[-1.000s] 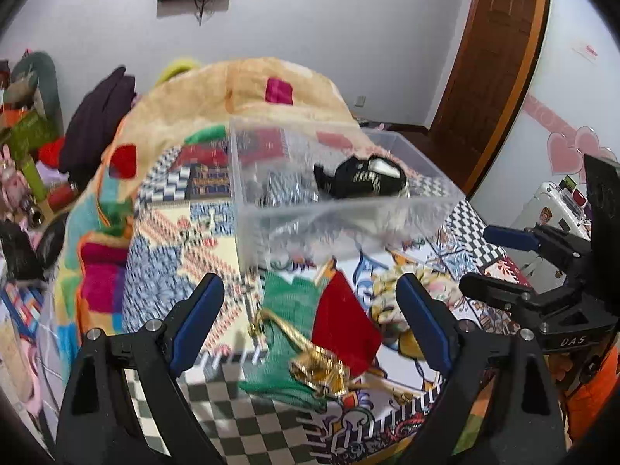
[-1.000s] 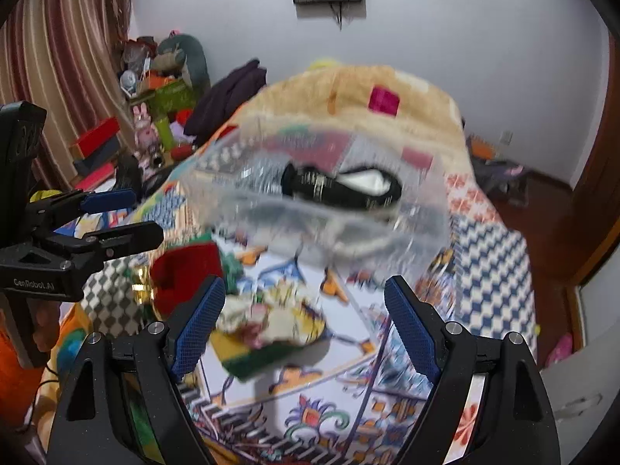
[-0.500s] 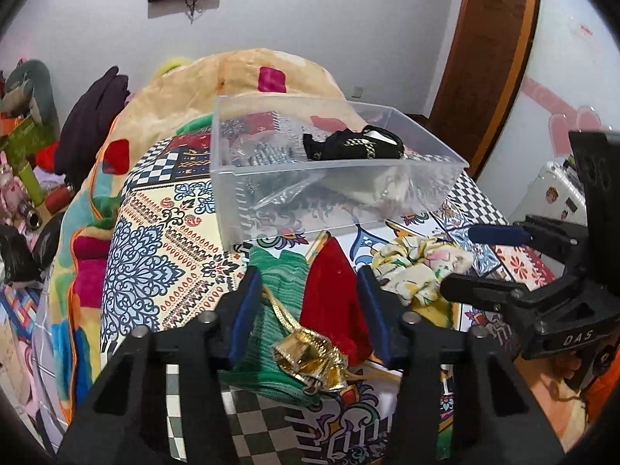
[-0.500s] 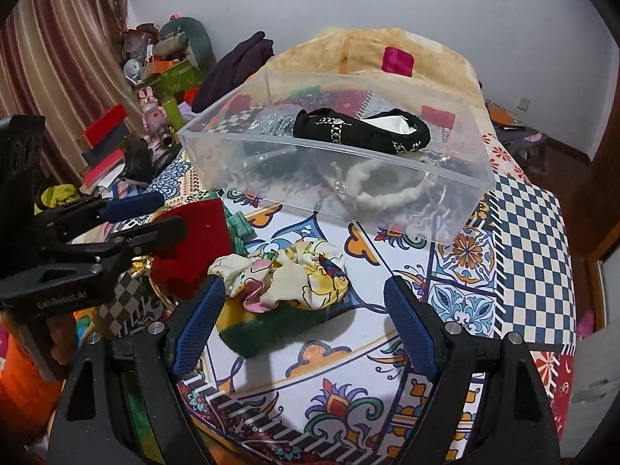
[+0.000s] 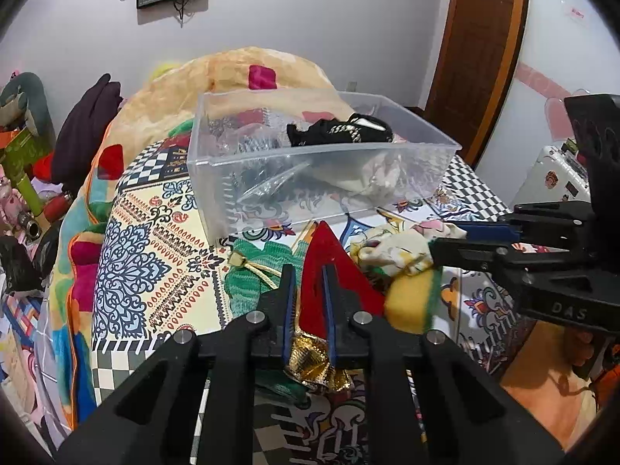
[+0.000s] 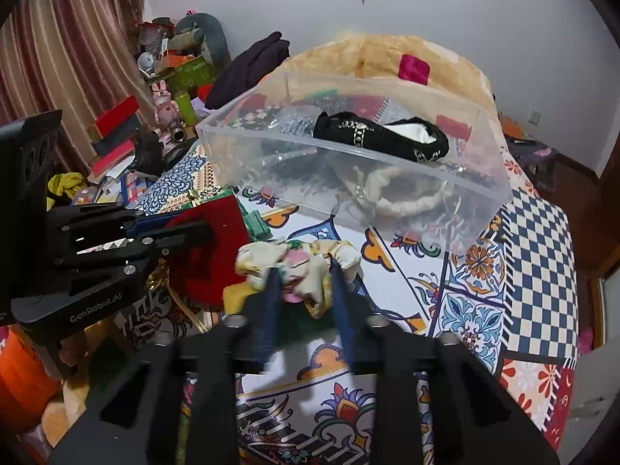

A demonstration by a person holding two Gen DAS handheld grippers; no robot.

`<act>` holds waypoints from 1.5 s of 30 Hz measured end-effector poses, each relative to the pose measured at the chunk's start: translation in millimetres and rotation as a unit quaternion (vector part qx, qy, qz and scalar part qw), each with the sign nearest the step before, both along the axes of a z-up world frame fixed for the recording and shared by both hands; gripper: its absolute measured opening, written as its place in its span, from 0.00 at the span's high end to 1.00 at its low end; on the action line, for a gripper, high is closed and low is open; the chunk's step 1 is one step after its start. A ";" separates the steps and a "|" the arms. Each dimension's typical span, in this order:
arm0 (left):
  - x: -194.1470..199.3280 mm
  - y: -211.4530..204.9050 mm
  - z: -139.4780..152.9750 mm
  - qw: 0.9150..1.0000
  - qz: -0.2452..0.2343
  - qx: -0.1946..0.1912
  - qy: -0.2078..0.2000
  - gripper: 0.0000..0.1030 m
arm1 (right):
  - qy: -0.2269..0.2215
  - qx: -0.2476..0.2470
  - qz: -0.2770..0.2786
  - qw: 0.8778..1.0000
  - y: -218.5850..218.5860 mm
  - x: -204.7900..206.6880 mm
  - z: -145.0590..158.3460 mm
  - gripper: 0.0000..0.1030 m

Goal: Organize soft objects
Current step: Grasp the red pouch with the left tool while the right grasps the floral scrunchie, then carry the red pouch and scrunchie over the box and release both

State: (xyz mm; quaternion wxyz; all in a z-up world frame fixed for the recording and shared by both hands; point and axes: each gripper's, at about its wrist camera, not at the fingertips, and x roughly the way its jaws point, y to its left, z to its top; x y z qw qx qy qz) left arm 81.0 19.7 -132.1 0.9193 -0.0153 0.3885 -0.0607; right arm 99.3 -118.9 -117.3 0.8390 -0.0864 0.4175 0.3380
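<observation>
My left gripper [image 5: 308, 271] is shut on a red cloth [image 5: 329, 267] with a gold fringe [image 5: 314, 364], beside a green knit cloth [image 5: 248, 275] on the patterned bedspread. It also shows in the right wrist view [image 6: 205, 228]. My right gripper [image 6: 304, 267] is shut on a floral pale-yellow cloth [image 6: 298, 259] that lies over a yellow-green sponge-like pad [image 5: 410, 302]. A clear plastic bin [image 5: 387, 190] stands just behind, holding a black cloth [image 5: 341, 131] and a cream item [image 6: 403, 197].
A folded beige blanket [image 5: 252, 73] lies behind the bin. Cluttered shelves and toys [image 6: 166, 77] stand to the left of the bed. A brown door [image 5: 480, 50] and a white case [image 5: 554, 178] are at the right.
Both grippers have closed: the left onto the red cloth, the right onto the floral cloth. Both have moved in low over the pile in front of the bin.
</observation>
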 end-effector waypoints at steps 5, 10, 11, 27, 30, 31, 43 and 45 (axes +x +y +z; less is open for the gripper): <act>-6.3 -3.9 13.8 1.000 -0.003 0.006 -0.022 0.90 | -0.017 0.011 0.000 1.000 -1.7 -2.7 7.2 0.89; -10.1 -3.3 36.2 0.999 0.001 0.006 -0.050 0.90 | -0.043 0.027 -0.011 0.999 -6.9 -4.4 24.3 0.89; -10.3 -2.4 42.1 0.998 0.003 0.004 -0.057 0.90 | -0.047 0.031 -0.013 0.998 -8.5 -4.5 28.0 0.89; 31.9 17.8 109.6 0.991 0.040 -0.021 -0.129 0.90 | -0.142 0.076 -0.067 0.985 -30.1 17.8 93.7 0.89; 50.1 21.5 117.0 0.989 0.044 -0.034 -0.135 0.90 | -0.156 0.077 -0.074 0.982 -29.2 27.2 100.3 0.89; 57.9 22.2 117.9 0.989 0.042 -0.038 -0.136 0.90 | -0.161 0.075 -0.077 0.981 -28.7 31.1 101.4 0.89; 123.2 4.1 78.3 0.993 0.058 0.006 -0.103 0.90 | -0.137 0.032 -0.099 0.985 -19.2 75.1 60.4 0.89; 130.2 -1.9 69.8 0.995 0.054 0.015 -0.087 0.90 | -0.126 0.022 -0.104 0.986 -18.9 81.0 51.8 0.89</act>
